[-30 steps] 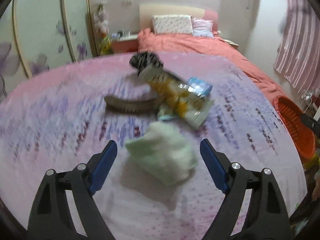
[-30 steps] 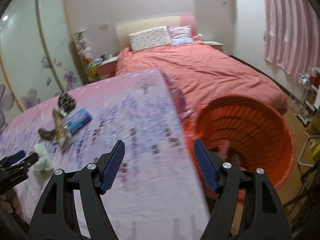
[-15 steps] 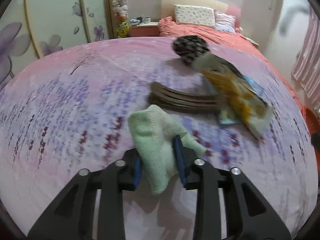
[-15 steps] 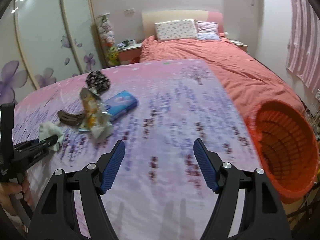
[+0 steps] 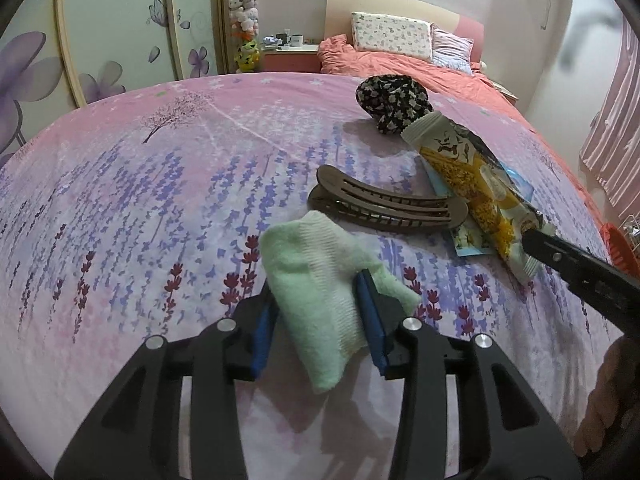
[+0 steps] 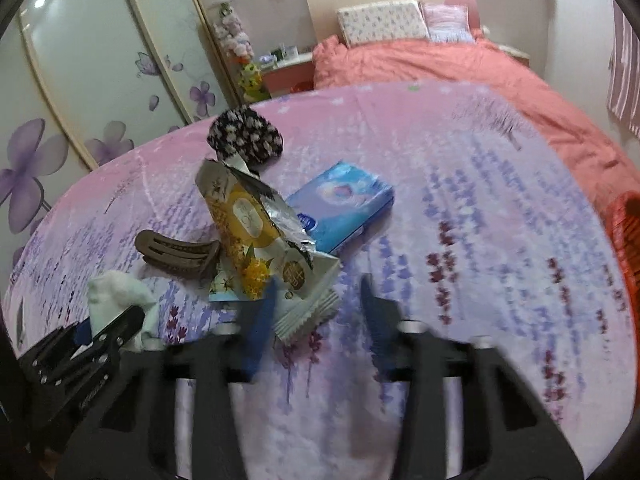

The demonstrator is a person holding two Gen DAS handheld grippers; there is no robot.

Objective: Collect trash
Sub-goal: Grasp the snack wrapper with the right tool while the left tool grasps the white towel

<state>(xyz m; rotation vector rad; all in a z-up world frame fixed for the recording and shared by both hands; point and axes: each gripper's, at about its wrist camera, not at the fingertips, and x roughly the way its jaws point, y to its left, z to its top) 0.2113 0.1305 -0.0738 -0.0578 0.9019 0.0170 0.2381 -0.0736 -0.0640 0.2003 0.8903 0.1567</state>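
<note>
Left gripper (image 5: 318, 312) is clamped on the pale green cloth wad (image 5: 320, 280), lying on the lavender-print sheet (image 5: 120, 220) just beside the brown hair clip (image 5: 384, 204). It looks soft and light, so this mid-bundle pinch should hold. Right gripper (image 6: 316, 304) stands open around the near corner of the yellow snack wrapper (image 6: 256, 236) (thin, crinkly foil, probably slippery), so best pinch the crimped end seam. Orange basket (image 6: 624, 240) waits far right.
</note>
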